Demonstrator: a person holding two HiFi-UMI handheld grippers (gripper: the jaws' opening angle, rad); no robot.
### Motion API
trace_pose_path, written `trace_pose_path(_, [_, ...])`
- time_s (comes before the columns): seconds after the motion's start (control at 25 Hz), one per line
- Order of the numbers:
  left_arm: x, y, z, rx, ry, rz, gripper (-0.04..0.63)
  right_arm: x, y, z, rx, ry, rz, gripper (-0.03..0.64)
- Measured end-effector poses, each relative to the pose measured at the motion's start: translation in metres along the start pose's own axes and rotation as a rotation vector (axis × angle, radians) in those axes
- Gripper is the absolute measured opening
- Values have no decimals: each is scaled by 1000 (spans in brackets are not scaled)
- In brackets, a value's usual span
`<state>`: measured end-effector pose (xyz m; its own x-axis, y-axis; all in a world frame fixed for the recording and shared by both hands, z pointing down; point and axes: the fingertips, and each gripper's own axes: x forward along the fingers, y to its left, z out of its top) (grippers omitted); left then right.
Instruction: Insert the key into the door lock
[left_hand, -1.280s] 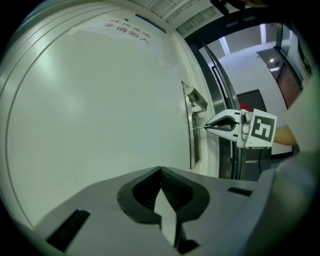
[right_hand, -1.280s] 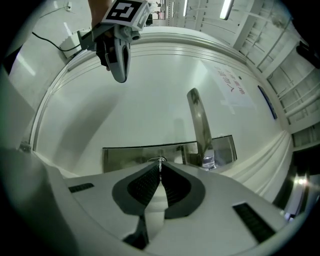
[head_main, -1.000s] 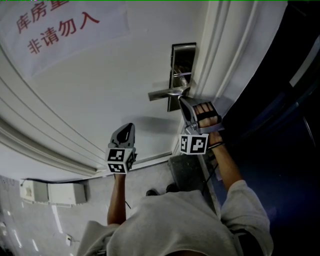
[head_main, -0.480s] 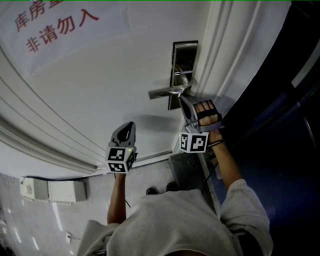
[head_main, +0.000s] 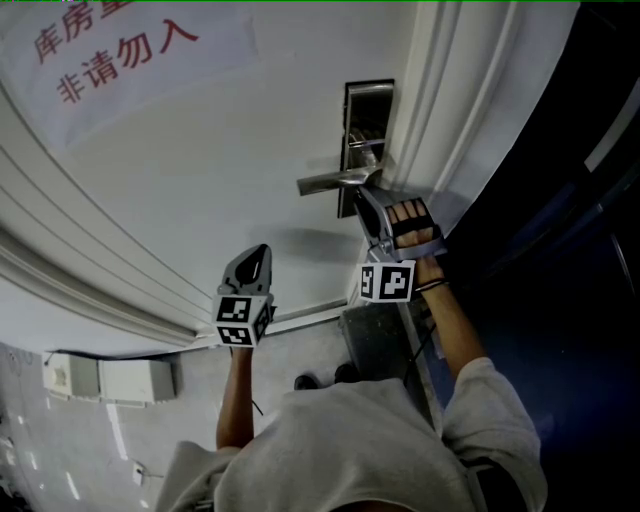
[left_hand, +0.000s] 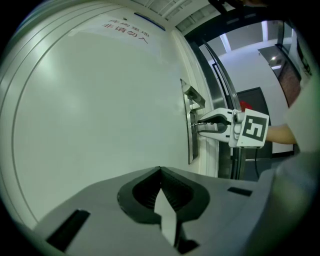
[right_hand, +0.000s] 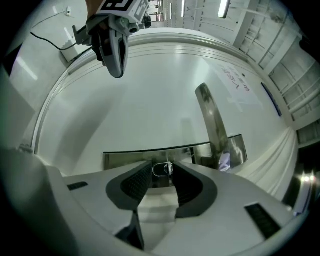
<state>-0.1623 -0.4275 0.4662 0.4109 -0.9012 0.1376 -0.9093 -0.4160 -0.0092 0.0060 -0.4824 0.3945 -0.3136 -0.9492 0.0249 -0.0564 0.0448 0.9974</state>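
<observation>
Right gripper (right_hand: 163, 169) opening, gripping nothing; left gripper (left_hand: 160, 170) closed.

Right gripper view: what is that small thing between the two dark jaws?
That view shows a small silver key, seated in the steel lock plate. The right gripper's jaws have just been opening, with the key between them.

A sign (head_main: 125, 55) on the white door (head_main: 220, 180), upper left of the head view, carries red characters. The lower line reads 非请勿入. The upper line is cut off and begins 库房.
</observation>
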Motion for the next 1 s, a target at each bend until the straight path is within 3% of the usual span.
trace_pose_path(0.56, [3,-5,5,14,-7,-16,17,-42,-6,2,45,-12,-46,126])
trace_pose_path(1.0, [6,-13,3,17,-1,-33,17,-60,11,-13,101,26,-39,29])
